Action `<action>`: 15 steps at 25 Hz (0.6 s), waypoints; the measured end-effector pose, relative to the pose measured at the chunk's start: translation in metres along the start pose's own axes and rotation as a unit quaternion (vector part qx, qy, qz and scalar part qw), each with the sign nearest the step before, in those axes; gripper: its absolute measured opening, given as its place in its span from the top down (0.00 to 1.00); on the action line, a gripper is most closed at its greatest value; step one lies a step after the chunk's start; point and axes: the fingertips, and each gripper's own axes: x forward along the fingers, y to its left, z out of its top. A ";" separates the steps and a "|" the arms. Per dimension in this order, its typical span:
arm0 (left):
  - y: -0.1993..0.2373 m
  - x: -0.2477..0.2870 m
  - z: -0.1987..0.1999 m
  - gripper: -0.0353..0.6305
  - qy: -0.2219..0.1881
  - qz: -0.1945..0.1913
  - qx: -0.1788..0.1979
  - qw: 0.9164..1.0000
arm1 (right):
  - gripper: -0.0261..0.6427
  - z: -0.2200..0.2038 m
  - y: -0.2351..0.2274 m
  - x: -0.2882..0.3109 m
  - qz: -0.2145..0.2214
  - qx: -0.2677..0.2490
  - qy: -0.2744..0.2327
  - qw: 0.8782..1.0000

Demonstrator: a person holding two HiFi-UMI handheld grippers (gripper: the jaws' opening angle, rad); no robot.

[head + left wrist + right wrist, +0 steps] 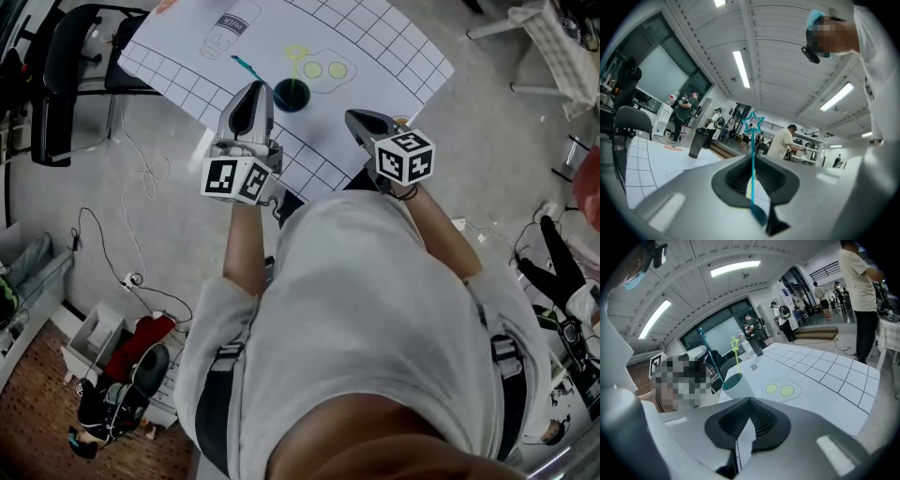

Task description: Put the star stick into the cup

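Observation:
A thin teal star stick [752, 140] is pinched between the jaws of my left gripper [752, 158], its star end pointing up and away. In the head view that stick [246, 67] slants just left of a dark teal cup [291, 95], past the tip of my left gripper [255, 90]. A yellow-green star stick [735, 352] stands in the cup [737, 385]. From the right gripper view the teal stick [708, 350] leans down toward the cup's far rim; I cannot tell if it is inside. My right gripper [750, 401] is shut and empty, right of the cup.
The cup stands on a white gridded sheet [375, 37] with printed outlines, on a table. A dark cylinder [696, 143] stands at the sheet's far end. A black chair [70, 66] is at the left. People stand and sit in the background.

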 end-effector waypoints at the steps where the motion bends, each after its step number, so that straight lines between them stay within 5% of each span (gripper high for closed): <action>1: 0.000 0.000 -0.002 0.92 0.003 0.000 0.000 1.000 | 0.96 0.000 -0.001 0.000 -0.001 0.000 0.000 1.000; 15: 0.000 -0.010 -0.053 0.92 0.081 0.012 -0.016 0.997 | 0.96 -0.001 0.008 0.003 -0.001 -0.007 0.003 1.000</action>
